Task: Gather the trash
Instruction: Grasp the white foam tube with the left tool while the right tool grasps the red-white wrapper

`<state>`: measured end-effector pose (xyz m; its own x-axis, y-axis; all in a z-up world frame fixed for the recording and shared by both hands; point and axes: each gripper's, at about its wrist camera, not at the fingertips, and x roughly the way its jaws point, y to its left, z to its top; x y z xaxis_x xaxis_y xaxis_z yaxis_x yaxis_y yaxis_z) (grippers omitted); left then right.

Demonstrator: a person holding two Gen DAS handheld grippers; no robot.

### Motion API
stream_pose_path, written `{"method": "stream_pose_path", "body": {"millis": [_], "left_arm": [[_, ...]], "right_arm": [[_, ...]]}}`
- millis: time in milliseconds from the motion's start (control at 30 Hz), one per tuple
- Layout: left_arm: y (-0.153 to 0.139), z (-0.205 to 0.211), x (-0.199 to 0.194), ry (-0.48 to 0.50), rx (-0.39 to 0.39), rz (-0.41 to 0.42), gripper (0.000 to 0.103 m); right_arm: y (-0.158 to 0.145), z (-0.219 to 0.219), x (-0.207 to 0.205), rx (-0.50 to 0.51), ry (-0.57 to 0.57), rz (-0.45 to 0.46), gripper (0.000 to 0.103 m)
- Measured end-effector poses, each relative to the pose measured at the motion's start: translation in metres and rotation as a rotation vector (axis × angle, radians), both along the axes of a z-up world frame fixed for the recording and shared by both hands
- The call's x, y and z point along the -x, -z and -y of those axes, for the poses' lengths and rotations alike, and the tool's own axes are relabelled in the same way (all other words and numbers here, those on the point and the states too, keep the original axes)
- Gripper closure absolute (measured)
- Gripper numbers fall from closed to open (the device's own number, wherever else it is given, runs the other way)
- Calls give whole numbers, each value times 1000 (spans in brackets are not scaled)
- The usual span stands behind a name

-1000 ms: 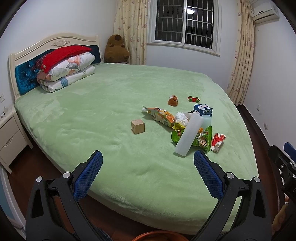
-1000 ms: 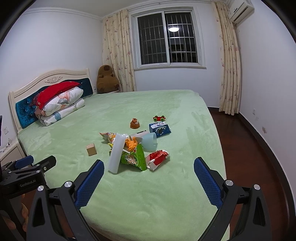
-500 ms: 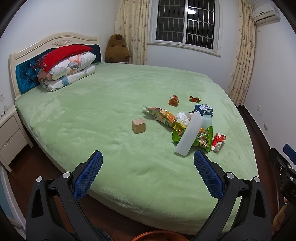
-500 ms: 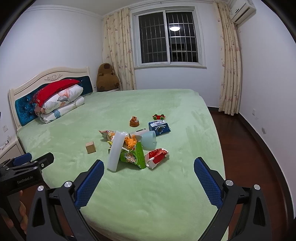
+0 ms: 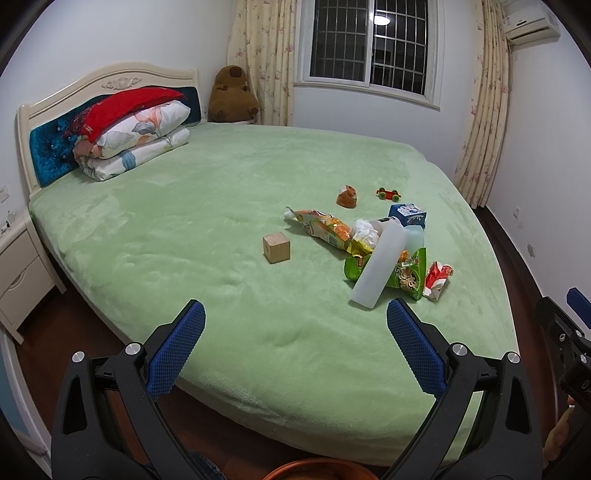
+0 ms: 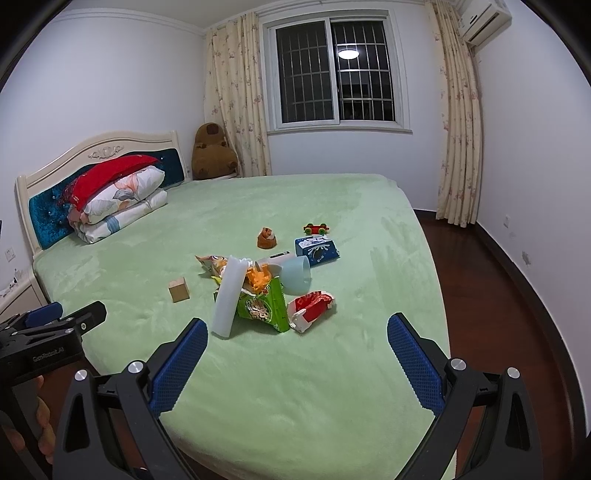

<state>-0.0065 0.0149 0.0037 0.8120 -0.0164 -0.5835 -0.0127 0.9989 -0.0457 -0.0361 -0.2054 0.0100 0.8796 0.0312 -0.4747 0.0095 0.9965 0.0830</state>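
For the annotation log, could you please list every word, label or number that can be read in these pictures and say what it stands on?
"GenRobot.AI", faint, on the black body of the left gripper, seen in the right wrist view.
Green snack bag: large yellow characters, too blurred to read.
Blue carton, orange snack bag and red wrapper: print too small to read.
Air conditioner: logo unreadable.

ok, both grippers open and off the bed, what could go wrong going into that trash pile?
1. The white tube leans across the green snack bag; pulling the bag first may roll the tube away.
2. The wooden block, toy car and small brown toy sit close to the trash and may get grabbed by mistake.
3. The red wrapper lies flat on soft bedding, so the right gripper may pinch blanket too.
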Motion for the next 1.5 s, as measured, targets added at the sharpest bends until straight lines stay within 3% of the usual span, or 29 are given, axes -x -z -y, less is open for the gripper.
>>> {"method": "stream_pose_path", "body": {"millis": [400,500,700,900,933,967,1033,1200,1500], "left_arm": [[39,31,-66,266,97,-119,7],[56,43,-89,275,87,-149,7],[89,70,-134,270,-9,-197,7],[101,84,-159,280,-4,-241,10],[102,85,-161,287,5,-247,23],[101,86,-164,318,45,-255,46],[102,86,-168,358,119,-291,68],[99,84,-160,386,87,-279,71],[66,57,-116,418,162,-230,73]], "right_arm": [[9,17,1,-12,30,-15,7],[10,21,2,-12,38,-20,7],[15,25,2,2,50,-33,6],[21,30,0,14,60,-51,7],[22,31,-1,11,61,-53,6],[23,33,-2,8,63,-56,6],[27,33,-2,9,66,-61,6],[31,31,-3,2,63,-68,6],[32,25,-6,14,50,-66,6]]}}
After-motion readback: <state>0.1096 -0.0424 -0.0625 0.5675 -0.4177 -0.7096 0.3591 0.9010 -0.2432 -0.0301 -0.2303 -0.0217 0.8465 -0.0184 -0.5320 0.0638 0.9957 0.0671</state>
